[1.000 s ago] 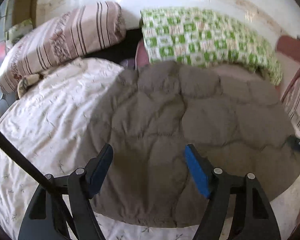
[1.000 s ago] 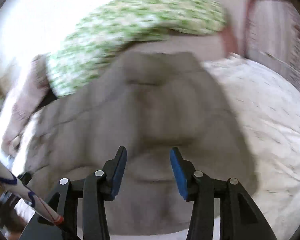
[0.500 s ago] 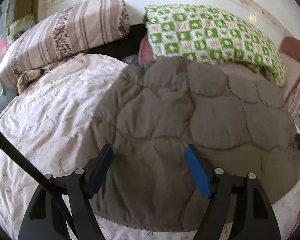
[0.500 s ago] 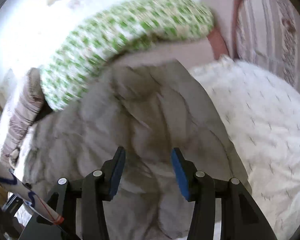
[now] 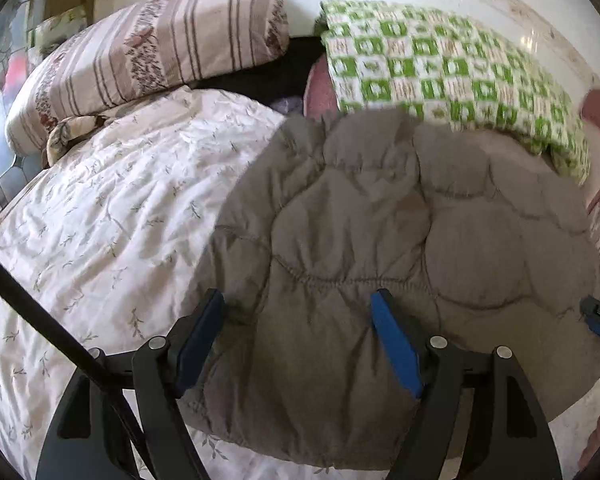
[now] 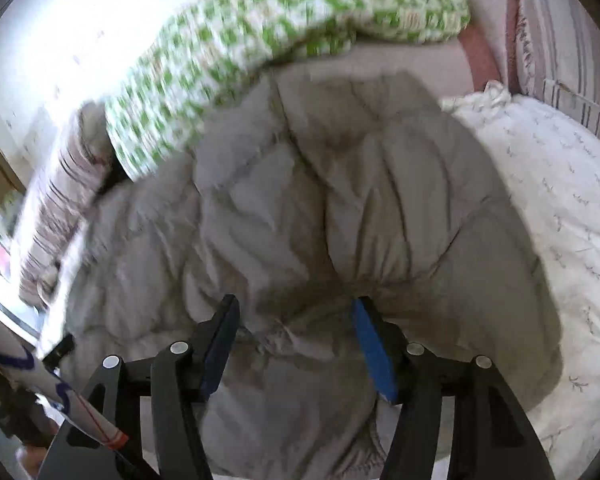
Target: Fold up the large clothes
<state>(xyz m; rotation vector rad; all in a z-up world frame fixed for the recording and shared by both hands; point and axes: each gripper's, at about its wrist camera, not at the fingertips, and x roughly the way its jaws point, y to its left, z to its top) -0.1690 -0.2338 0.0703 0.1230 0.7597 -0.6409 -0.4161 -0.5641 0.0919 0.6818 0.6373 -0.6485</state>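
**Quilted jacket on the bed, both grippers above it**

Over the near edge of the bed: left gripper point(image 5: 298, 336), jaws spread wide, blue pads clear of the cloth, nothing held. It hangs above the near left part of the quilted grey-brown jacket point(image 5: 380, 260).

Right gripper point(image 6: 296, 344) also spread apart, nothing gripped; puckered folds of the jacket point(image 6: 300, 208) sit between and below its fingers. Contact cannot be judged. Right view blurred.

Jacket lies spread flat on the floral white bedspread point(image 5: 112, 216), far edge touching the green-and-white checked blanket point(image 5: 440, 68). The bedspread shows to the left and along the near edge.

Striped pillow point(image 5: 148, 52) at far left, beside the checked blanket with a dark gap between. The right gripper's tip shows at the right edge of the left view.
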